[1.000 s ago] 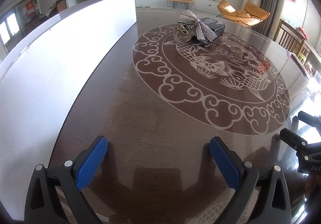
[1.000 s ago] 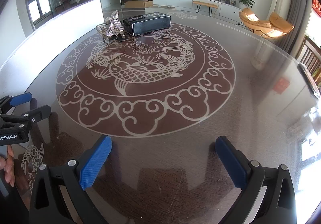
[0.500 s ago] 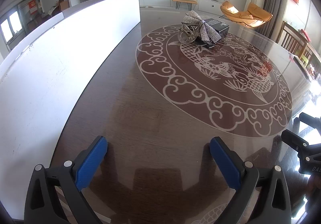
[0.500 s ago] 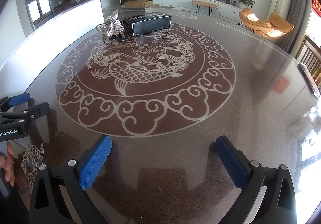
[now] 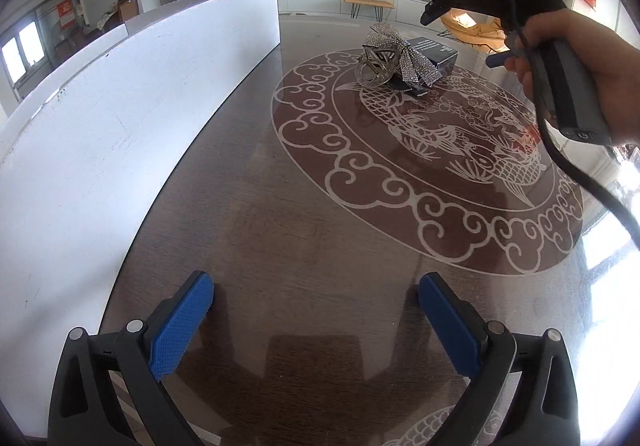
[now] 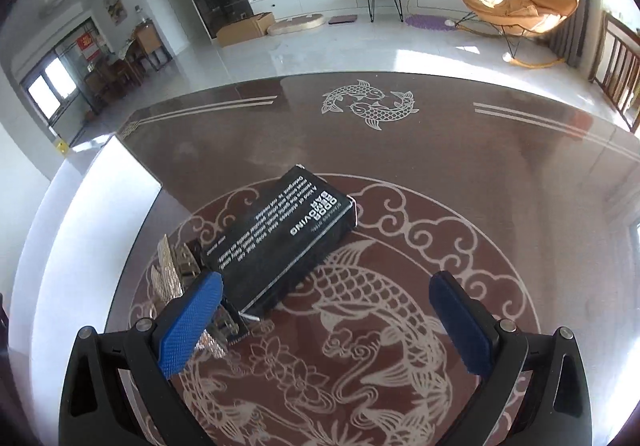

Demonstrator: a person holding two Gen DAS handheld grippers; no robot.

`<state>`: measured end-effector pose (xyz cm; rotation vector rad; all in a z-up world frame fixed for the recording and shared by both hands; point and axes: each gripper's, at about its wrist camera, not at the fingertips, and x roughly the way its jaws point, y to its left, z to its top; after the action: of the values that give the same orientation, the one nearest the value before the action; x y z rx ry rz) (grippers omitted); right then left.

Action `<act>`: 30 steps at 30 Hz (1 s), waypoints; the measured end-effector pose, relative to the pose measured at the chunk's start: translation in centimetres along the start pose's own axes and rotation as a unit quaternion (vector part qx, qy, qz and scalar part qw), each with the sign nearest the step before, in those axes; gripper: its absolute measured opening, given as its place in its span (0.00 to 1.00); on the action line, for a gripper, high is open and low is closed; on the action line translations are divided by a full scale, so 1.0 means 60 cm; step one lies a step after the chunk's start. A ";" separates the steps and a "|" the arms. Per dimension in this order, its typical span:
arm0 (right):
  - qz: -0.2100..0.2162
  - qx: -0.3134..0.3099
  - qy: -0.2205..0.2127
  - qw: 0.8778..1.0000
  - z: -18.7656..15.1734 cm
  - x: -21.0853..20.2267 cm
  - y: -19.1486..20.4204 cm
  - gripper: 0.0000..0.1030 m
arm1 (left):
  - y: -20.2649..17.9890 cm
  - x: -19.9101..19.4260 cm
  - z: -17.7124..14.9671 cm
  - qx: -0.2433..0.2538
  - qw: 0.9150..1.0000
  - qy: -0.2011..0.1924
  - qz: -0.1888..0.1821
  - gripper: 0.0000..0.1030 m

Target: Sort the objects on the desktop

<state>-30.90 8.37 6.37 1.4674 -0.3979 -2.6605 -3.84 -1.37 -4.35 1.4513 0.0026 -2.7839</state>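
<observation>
The left gripper hangs low over the near edge of the dark glossy table with the pale carved fish medallion, its blue ribbed pads spread wide with nothing between them; it looks parked there to leave the centre free for the other hand.

Out over the medallion, the right gripper is also spread and empty, tilted down at the goods, probably to line up a grasp. The long black rectangular box with white lettering lies flat just ahead of its left pad, more toward that side than centred in the gap. The silver rhinestone bow hair clip sits touching the box's near-left end, partly hidden behind that pad. A white panel lines the table's left edge.
</observation>
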 end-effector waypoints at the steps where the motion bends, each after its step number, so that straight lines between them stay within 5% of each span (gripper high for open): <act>1: -0.002 0.017 0.002 1.000 0.013 0.017 0.007 1.00 | 0.000 0.000 0.000 0.000 1.000 0.000 -0.001 1.00; 7: -0.061 -0.017 0.056 0.996 0.019 0.109 0.069 0.98 | -0.001 0.000 0.003 -0.001 1.000 0.001 -0.001 1.00; 8: -0.068 -0.043 0.045 0.996 0.011 0.105 0.084 0.89 | -0.001 -0.001 0.004 -0.001 1.000 0.001 -0.001 1.00; 10: -0.033 -0.090 0.039 0.995 -0.007 0.097 0.107 0.60 | -0.001 -0.002 0.004 -0.001 1.000 0.001 -0.001 1.00; 16: 0.008 -0.217 0.059 0.974 -0.138 0.032 0.128 0.58 | -0.001 -0.007 0.004 -0.002 1.000 -0.001 -0.004 1.00; 19: 0.018 -0.188 0.051 0.981 -0.184 -0.015 0.066 0.58 | 0.000 -0.009 0.004 -0.005 1.000 -0.002 -0.008 1.00; 23: 0.002 -0.062 0.018 0.998 -0.197 -0.065 -0.066 0.58 | -0.004 -0.011 0.003 0.005 1.000 0.000 -0.007 1.00; 30: -0.065 -0.018 0.006 0.998 -0.226 -0.131 -0.200 0.58 | -0.022 -0.014 -0.006 0.035 0.999 0.000 -0.030 1.00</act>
<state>-14.60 18.91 2.77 1.5501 -0.2594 -2.7402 -3.05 -0.03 -3.87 1.4902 -0.0523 -2.8594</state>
